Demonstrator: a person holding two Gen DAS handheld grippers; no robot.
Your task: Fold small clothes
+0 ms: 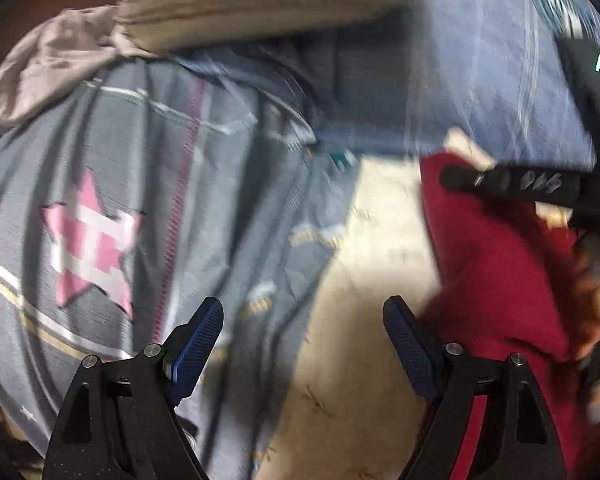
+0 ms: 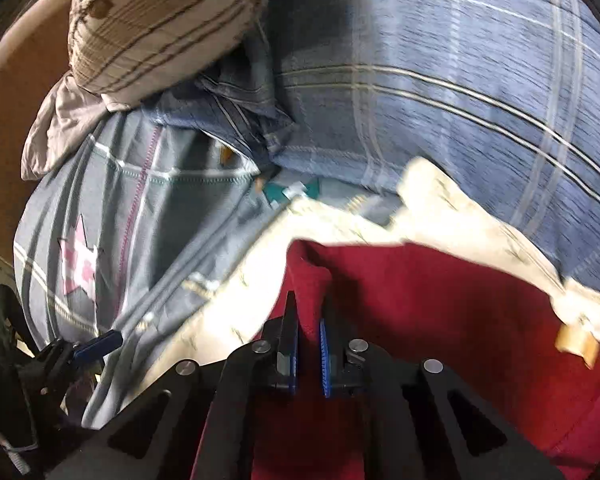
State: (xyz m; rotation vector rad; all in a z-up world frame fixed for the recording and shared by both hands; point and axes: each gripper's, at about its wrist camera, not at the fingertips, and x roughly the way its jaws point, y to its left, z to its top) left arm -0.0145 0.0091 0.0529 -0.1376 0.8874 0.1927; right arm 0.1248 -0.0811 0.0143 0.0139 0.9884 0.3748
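1. No readable words, brand names or numbers show in either view (both are blurred by motion).
2. The only sign-like mark is a pink star point(image 1: 92, 240) crossed with white bars, printed on the grey bedding point(image 1: 148, 152); it carries no lettering.
3. The red cloth point(image 2: 440, 300) has a small tan tag point(image 2: 576, 342), too blurred to read.

It is a bedroom at home: grey-blue checked bedsheet with pink star point(image 1: 92, 240), striped beige pillow point(image 2: 160, 28), blue checked quilt point(image 2: 460, 100).
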